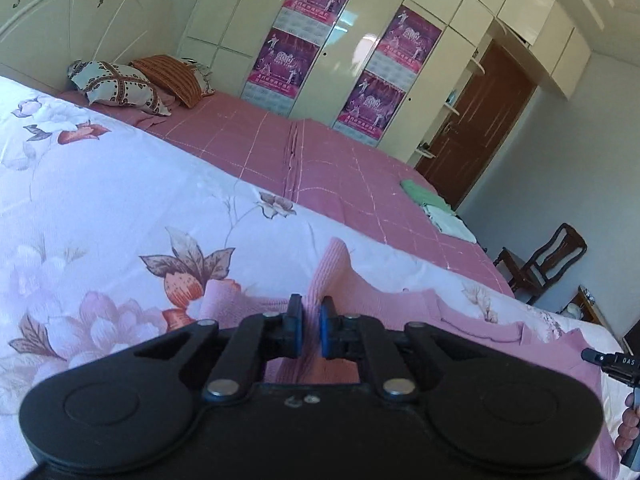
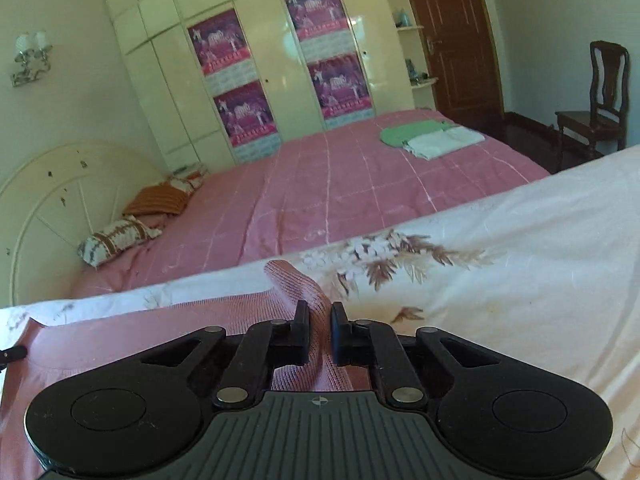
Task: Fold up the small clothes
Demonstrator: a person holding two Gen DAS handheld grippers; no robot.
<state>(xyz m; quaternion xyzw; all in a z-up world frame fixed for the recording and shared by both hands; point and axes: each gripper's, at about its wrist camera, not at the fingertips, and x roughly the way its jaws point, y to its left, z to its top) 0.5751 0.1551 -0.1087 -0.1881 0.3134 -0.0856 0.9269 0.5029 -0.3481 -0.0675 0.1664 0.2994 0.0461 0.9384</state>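
A pink knit garment [image 1: 420,312] lies on the white floral quilt [image 1: 120,200]. My left gripper [image 1: 311,320] is shut on a raised fold of the pink garment, which sticks up between its blue pads [image 1: 325,328]. In the right wrist view the same pink garment [image 2: 160,328] spreads to the left over the floral quilt [image 2: 500,248]. My right gripper [image 2: 320,328] is shut on another bunched edge of it, which rises between the fingers. The tip of the right gripper shows at the right edge of the left wrist view [image 1: 612,360].
Beyond the quilt is a pink checked bedsheet [image 2: 320,184] with folded green and white clothes [image 2: 432,138] near its far corner. Pillows [image 1: 120,84] lie by the headboard. A wardrobe with posters [image 2: 280,60], a brown door [image 2: 456,40] and a wooden chair [image 2: 600,108] stand behind.
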